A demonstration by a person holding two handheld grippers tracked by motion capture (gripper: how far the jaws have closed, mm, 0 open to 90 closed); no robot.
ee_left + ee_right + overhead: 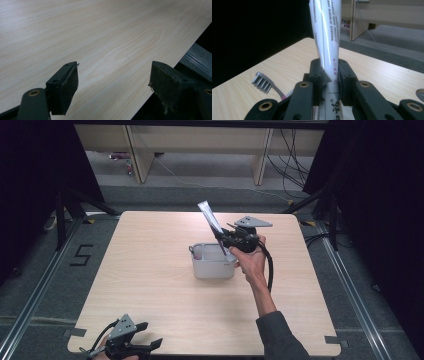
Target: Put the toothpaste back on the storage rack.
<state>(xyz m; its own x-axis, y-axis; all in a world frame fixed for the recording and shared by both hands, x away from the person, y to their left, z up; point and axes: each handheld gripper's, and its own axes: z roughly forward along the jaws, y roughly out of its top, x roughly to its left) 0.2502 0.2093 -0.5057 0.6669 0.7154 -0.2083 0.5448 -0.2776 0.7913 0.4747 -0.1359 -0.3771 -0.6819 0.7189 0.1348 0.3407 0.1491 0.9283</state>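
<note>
White toothpaste tube (210, 217) held tilted over the grey container (214, 268).
High view: the tube is pinched by the right gripper (231, 240), its long axis rising up-left; the left gripper (150, 334) is well apart, spread. Left gripper view: bare table (100, 37) between spread jaws. Right gripper view: tube (328, 37) clamped, toothbrush (265, 85) beside.

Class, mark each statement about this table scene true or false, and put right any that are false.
1. The right gripper is shut on the toothpaste tube. True.
2. The left gripper holds a toothbrush. False: its jaws stand open with nothing between them, over the table.
3. A toothbrush shows beside the right gripper's jaws. True.
4. The grey container sits at the table's near left corner. False: it sits near the middle, below the right gripper.
5. The tube lies flat on the table. False: it is held up, tilted.
</note>
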